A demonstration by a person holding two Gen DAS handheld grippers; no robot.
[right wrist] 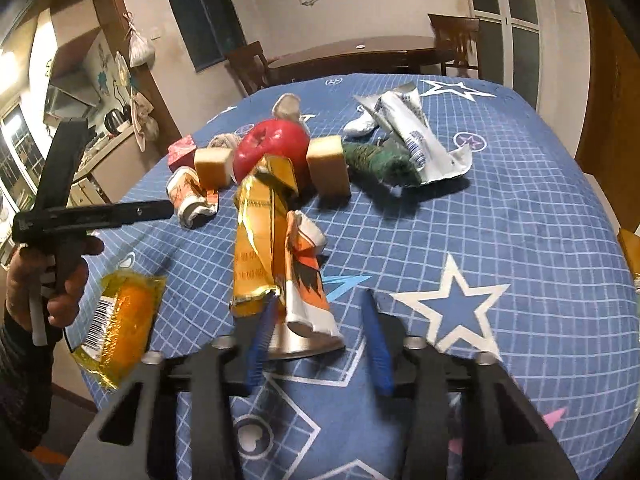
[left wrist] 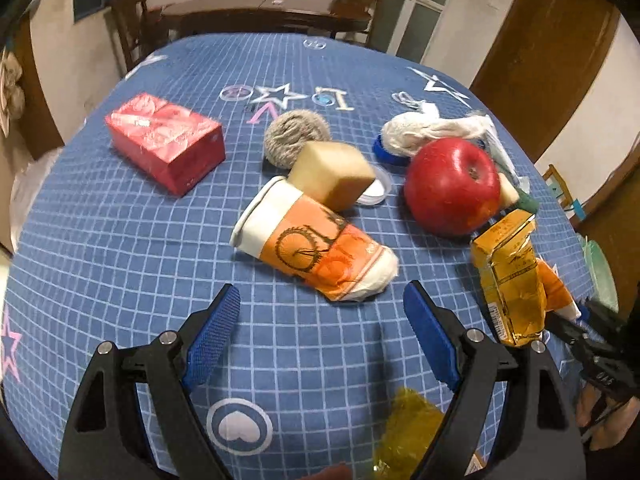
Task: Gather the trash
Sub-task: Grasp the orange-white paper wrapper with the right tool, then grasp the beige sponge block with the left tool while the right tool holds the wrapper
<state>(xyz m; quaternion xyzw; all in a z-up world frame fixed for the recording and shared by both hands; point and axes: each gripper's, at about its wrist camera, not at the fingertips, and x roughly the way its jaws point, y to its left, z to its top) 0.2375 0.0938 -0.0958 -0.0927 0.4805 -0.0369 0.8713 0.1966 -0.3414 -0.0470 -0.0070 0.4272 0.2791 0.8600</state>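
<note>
**Op:** Trash is spread over the middle of the blue checked tablecloth (left wrist: 120,240), all of it out in the open. I see no bin or bag in either view, so I reckon nothing is collected yet.

**Desk:** What are your tongs doing?

**Op:** My left gripper (left wrist: 322,296) stands wide and empty, hovering just short of the orange paper cup (left wrist: 312,248), which lies on its side. My right gripper (right wrist: 322,298) is narrower. Its jaws sit either side of the crushed paper cup (right wrist: 308,280), which lies against the yellow drink carton (right wrist: 256,232). One pad touches the carton's foot and the other stands clear of the cup, so I would not call it a grip.

**Desk:** Give me a count.

**Op:** Two orange cups, one carton, one crumpled silver wrapper (right wrist: 412,136) and one yellow packet (right wrist: 116,324) with a barcode near the table's edge. Those five I judge to be trash. Besides them there is one red apple (left wrist: 452,188), two sponge blocks (right wrist: 214,166), one red tissue pack (left wrist: 166,140), one grey yarn ball (left wrist: 296,136) and one dark green fuzzy pad (right wrist: 380,160). I would leave those where they are.

**Desk:** So what remains?

**Op:** Everything, as far as I can judge. All five pieces need picking up, and I still have to find somewhere to put them.
</note>
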